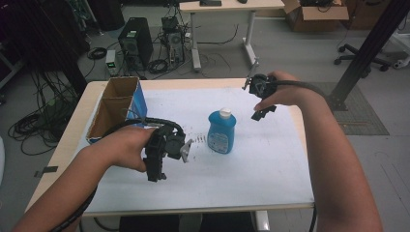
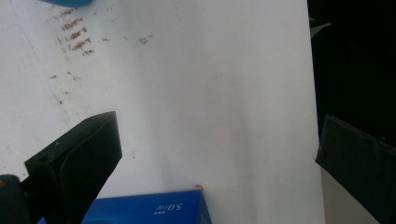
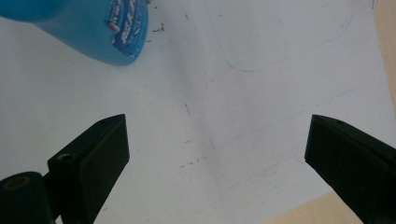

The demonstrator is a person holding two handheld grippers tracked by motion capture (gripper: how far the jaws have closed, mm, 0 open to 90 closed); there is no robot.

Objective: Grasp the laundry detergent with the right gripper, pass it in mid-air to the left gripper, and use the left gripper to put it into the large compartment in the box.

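A: How do the grippers stand?

B: The right gripper (image 1: 263, 114) hangs over the far right part of the white sheet (image 1: 251, 174), jaws spread wide with nothing between them. In the right gripper view (image 3: 215, 144) there is bare paper between the two black jaws and no contact with anything.

A: And the left one?

B: The left gripper (image 1: 155, 174) is held above the near left of the sheet, also wide open and empty. In the left gripper view (image 2: 210, 158) its jaws frame blank paper and the sheet's edge.

A: Where is the bottle?

B: The blue bottle (image 1: 221, 131) with its white cap stands upright near the middle of the sheet, between the two grippers. It is apart from both, nearer the right gripper, which sits beyond it and to its right. In the right gripper view the bottle (image 3: 88, 28) is off to the upper left, outside the jaws' gap.

A: Anything else close by?

B: An open cardboard box (image 1: 113, 108) with a blue side stands at the table's left edge, behind the left hand (image 1: 123, 147). The left gripper view has a blue printed surface (image 2: 149, 207) at its bottom edge; the print is too small to read.

A: What is hard to make out?

B: The bottle is cut off by the frame in the right gripper view, and the marks beside it on the sheet are only smudged scribbles
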